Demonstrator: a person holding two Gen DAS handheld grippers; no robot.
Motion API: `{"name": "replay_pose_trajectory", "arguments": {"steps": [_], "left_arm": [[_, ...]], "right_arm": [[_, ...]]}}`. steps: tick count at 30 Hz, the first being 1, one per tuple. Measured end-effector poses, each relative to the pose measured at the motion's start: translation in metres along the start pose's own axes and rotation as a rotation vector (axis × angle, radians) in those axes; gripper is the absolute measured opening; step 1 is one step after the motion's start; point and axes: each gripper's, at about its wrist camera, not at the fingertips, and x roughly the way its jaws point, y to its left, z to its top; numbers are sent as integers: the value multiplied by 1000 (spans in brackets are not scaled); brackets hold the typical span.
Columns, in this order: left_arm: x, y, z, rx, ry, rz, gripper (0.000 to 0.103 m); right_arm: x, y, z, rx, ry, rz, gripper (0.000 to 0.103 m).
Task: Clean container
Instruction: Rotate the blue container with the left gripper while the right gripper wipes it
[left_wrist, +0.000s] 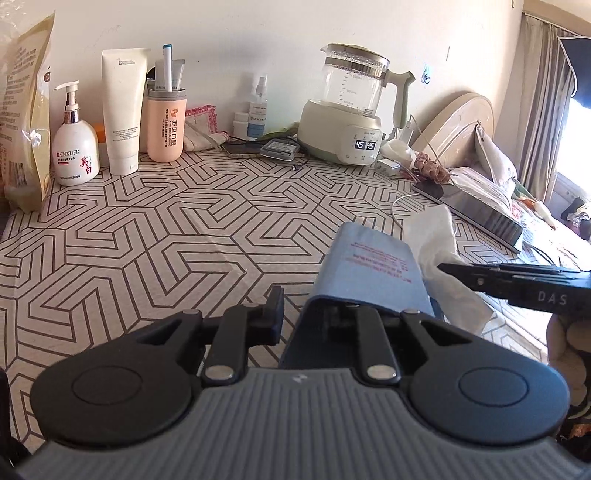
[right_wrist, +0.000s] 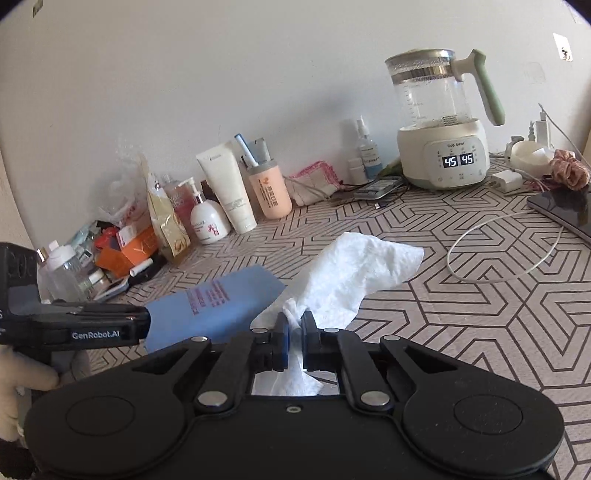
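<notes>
My left gripper (left_wrist: 314, 314) is shut on the wall of a blue rectangular container (left_wrist: 369, 269): one finger sits outside it, the other inside its open end. It is held lying forward above the patterned table. In the right wrist view the container (right_wrist: 218, 306) is at the left, with the left gripper (right_wrist: 140, 325) on it. My right gripper (right_wrist: 293, 326) is shut on a white tissue (right_wrist: 347, 273) that hangs out in front, next to the container. In the left wrist view the tissue (left_wrist: 439, 251) is at the container's right side, with the right gripper (left_wrist: 454, 269) on it.
A glass kettle on a cream base (left_wrist: 347, 107) stands at the back, with bottles and tubes (left_wrist: 122, 110) along the wall. A dark laptop (left_wrist: 476, 210) and a white cable (right_wrist: 498, 251) lie at the right. Clutter of boxes and jars (right_wrist: 103, 254) sits at the far left.
</notes>
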Motion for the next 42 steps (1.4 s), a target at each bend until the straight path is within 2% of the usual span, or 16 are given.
{"name": "replay_pose_trajectory", "arguments": {"steps": [5,7,9,14,18,22,24,27,35,42], "left_arm": [[1,5,2,-16,-5,34,24],[3,6,3,-27,-9,46,34],[1,12,5,-65,-12,42,40],[-5,30,6,-156,-17,23,46],[-12,28,7,-149,-35,16,47],[-17,21,5,-147,-45,0,48],[-19,17,3,-155,-44,-17,49],[-22,10,0,-167,-43,-42,49],[-30,-9,-9,-199,-39,-110,49],[-42,-28,-24,-209,-18,-175,50]], "right_arm": [[-2,9,-8,13,43,47,12],[-1,9,-13,42,65,78,12],[3,8,-18,88,84,127,12],[4,16,-21,118,94,193,12],[-9,12,-16,128,44,169,12],[-22,-3,4,160,-49,155,12],[-17,-13,15,187,-88,157,12],[1,-25,29,217,-97,145,12],[48,-26,67,163,4,174,12],[81,-22,73,61,114,164,12]]}}
